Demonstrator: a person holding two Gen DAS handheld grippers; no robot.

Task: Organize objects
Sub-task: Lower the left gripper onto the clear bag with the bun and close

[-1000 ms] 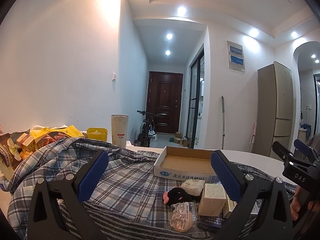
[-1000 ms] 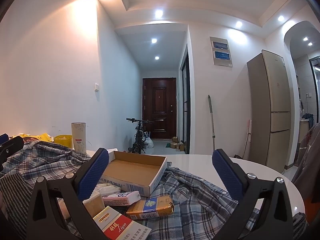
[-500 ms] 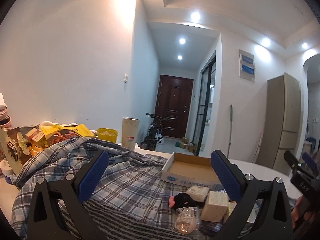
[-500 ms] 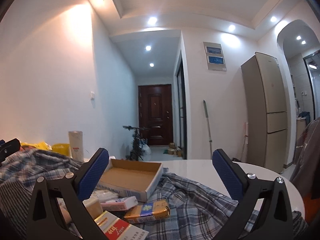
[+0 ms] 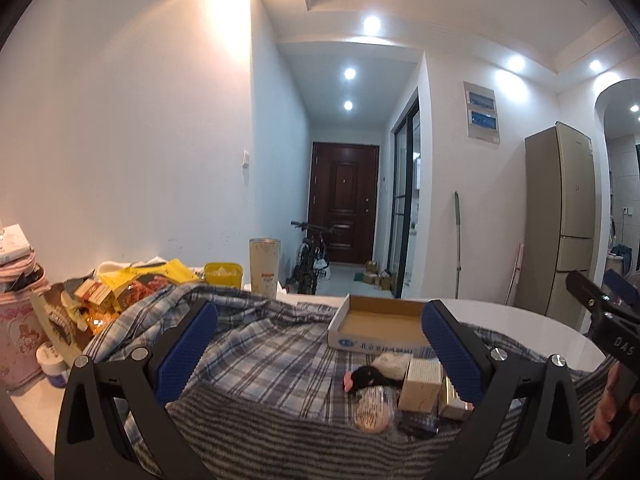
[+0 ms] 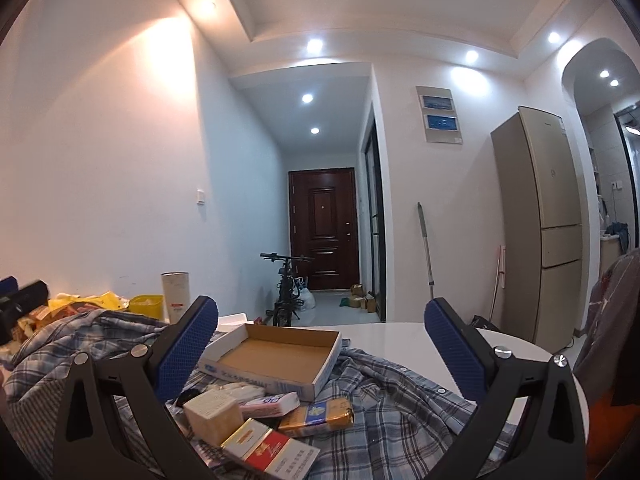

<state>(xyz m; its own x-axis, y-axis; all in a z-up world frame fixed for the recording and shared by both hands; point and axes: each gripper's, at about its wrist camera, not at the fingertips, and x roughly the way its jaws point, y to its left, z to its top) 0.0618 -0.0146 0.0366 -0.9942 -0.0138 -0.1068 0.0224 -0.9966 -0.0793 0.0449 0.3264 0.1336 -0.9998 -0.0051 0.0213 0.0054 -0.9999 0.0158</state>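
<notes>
An empty cardboard tray point(image 5: 380, 326) point(image 6: 276, 360) lies on a plaid shirt point(image 5: 256, 352) point(image 6: 400, 404) spread over the white table point(image 6: 404, 338). In front of the tray sits a cluster of small items: a beige box point(image 5: 420, 380) point(image 6: 212, 416), a black and pink plush toy point(image 5: 366, 376), a round wrapped pastry point(image 5: 374, 408), a red and white carton point(image 6: 272, 448), a gold packet point(image 6: 316, 416) and a pink packet point(image 6: 272, 398). My left gripper point(image 5: 320, 344) hovers open above the shirt, left of the cluster. My right gripper point(image 6: 322, 344) is open over the tray and items, holding nothing.
Snack bags point(image 5: 132, 284), a yellow tub point(image 5: 223, 274) and a tall paper cup point(image 5: 265, 266) crowd the table's left side by the wall. A pink tin point(image 5: 18, 340) stands at far left. A fridge point(image 6: 536, 224) and hallway with a bicycle point(image 6: 288, 288) lie beyond.
Both views have tilted and shifted slightly, with the left gripper drifting leftward so more of the left-side clutter shows. Both grippers stay open; the objects on the table have not moved.
</notes>
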